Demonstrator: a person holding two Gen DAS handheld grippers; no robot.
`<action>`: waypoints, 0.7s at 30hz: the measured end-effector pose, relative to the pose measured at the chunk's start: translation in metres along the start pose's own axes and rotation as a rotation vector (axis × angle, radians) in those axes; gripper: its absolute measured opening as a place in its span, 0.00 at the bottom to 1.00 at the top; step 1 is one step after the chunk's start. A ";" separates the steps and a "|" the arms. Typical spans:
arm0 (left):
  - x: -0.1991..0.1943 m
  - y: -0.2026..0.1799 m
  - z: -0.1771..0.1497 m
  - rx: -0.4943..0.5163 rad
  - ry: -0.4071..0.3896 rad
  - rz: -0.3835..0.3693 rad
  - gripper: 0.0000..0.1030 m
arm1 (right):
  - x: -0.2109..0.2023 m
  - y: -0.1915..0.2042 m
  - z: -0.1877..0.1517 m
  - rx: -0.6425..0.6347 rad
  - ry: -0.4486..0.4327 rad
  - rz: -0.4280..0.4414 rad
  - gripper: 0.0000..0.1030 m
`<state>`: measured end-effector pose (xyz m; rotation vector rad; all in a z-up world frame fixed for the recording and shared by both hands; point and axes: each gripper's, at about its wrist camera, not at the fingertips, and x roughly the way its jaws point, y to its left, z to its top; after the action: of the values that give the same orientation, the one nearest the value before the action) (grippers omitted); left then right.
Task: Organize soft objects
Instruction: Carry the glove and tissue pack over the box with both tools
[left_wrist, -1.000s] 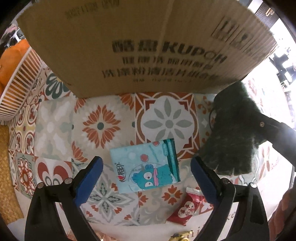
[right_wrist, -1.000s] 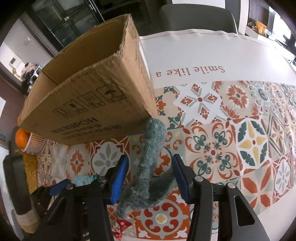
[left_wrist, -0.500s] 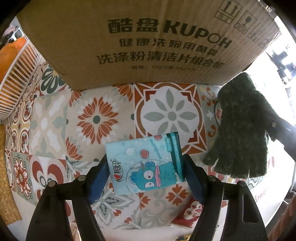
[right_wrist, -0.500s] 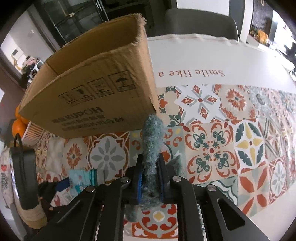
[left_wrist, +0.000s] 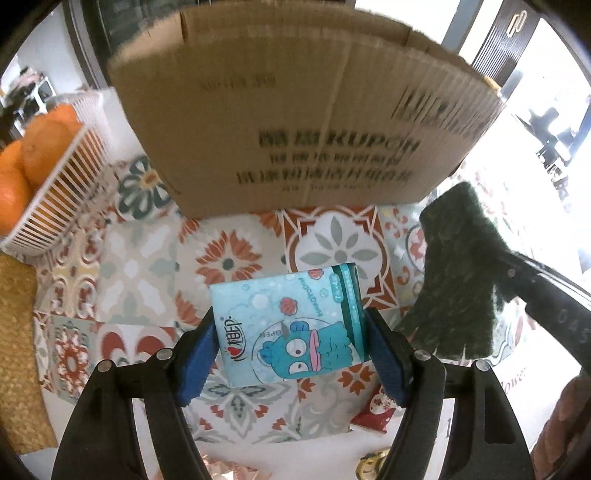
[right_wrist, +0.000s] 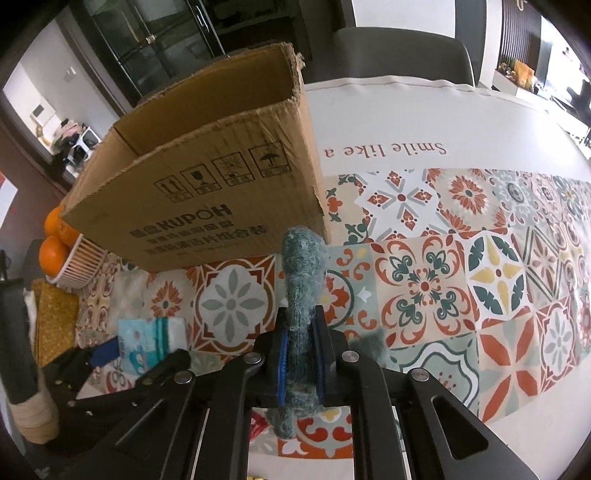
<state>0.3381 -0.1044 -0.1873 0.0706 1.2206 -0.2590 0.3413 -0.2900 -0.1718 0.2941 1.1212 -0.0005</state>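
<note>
Tissue pack, blue w/ cartoon fish-creature print, sits between the jaws of the left gripper; blue pads pressed on its two long sides, so jaws pinching it; whether it is lifted clear of the cloth or resting on it, can't tell from the left wrist view. Side grip on the flat pack prob. chosen because the soft wrap gives a little and the pads bite w/o slipping.

Knit glove, dark grey-green, clamped in the right gripper; jaws squeezed tight on its mid-section, cuff end standing up fwd of the fingers, finger end hanging below; in the left view the same glove hangs limp in the air at right, finger stubs pointing down. Gripped mid-length so neither end drags, I'd judge.

Cardboard box, top open, "KUPOH" print on its near wall, stands just beyond both grippers; likely the target bin for soft things; both items are below its rim, so a lift up and over is still needed. Risk: dangling glove end could catch the rim.

Around: patterned tile tablecloth under everything; white wire basket w/ oranges left of box; small red sachet on cloth near the left gripper's right jaw, prob. not soft goods; woven mat at far left edge.
</note>
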 end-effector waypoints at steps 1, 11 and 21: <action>-0.005 0.000 -0.002 0.001 -0.011 0.002 0.72 | -0.001 0.000 0.000 0.001 -0.005 0.002 0.11; -0.057 -0.004 0.014 0.012 -0.127 0.004 0.72 | -0.031 0.009 -0.001 -0.009 -0.068 0.027 0.10; -0.110 -0.008 0.034 0.052 -0.232 0.000 0.72 | -0.077 0.023 0.007 -0.027 -0.179 0.056 0.10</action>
<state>0.3321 -0.1011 -0.0718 0.0832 0.9839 -0.2912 0.3169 -0.2804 -0.0949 0.2948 0.9341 0.0371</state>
